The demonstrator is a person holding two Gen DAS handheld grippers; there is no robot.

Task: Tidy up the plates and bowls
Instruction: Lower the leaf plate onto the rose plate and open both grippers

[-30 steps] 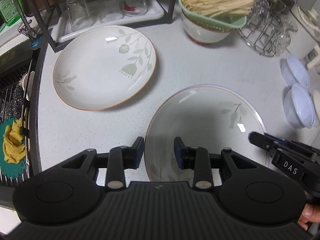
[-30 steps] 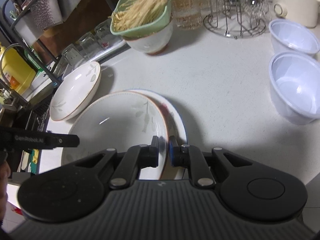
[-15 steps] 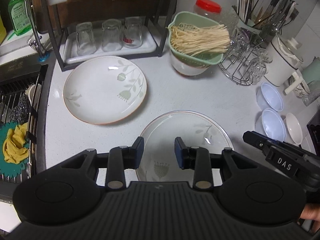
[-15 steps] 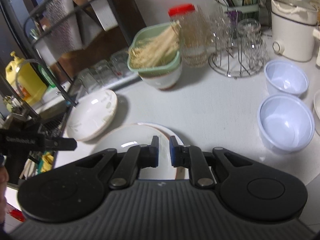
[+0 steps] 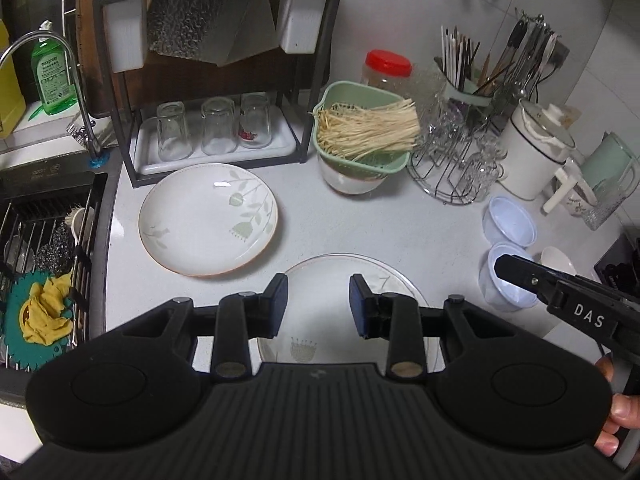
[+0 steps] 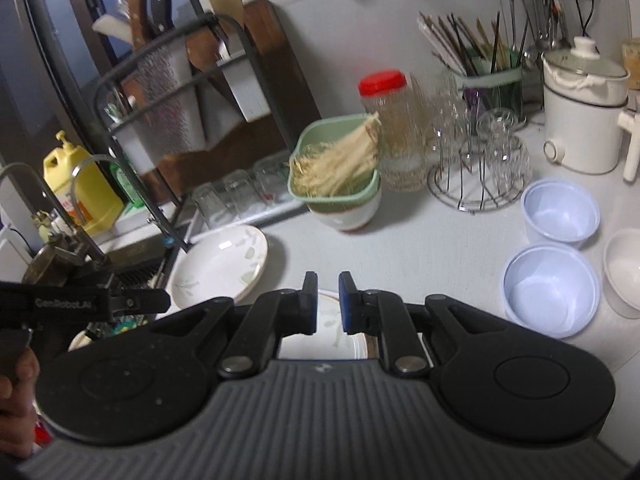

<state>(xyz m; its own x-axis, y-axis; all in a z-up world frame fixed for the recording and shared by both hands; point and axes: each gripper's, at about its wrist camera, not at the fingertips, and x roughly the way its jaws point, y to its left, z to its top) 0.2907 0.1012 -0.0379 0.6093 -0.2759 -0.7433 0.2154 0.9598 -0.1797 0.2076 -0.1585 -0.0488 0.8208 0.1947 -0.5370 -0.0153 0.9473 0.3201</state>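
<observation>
Sink rack (image 5: 44, 248) shows from left wrist only.

White countertop (image 5: 400, 224), tiled wall (image 5: 400, 8)

I'm seeing glossy glazed plates (image 5: 208, 220), translucent plastic bowls (image 6: 550, 290), a matt speckled counter (image 5: 400, 224) and a wire metal rack (image 5: 452, 176).

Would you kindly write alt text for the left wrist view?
The open left gripper hovers above a floral plate on the white counter. A second floral plate lies farther left, two plastic bowls sit right.
</observation>
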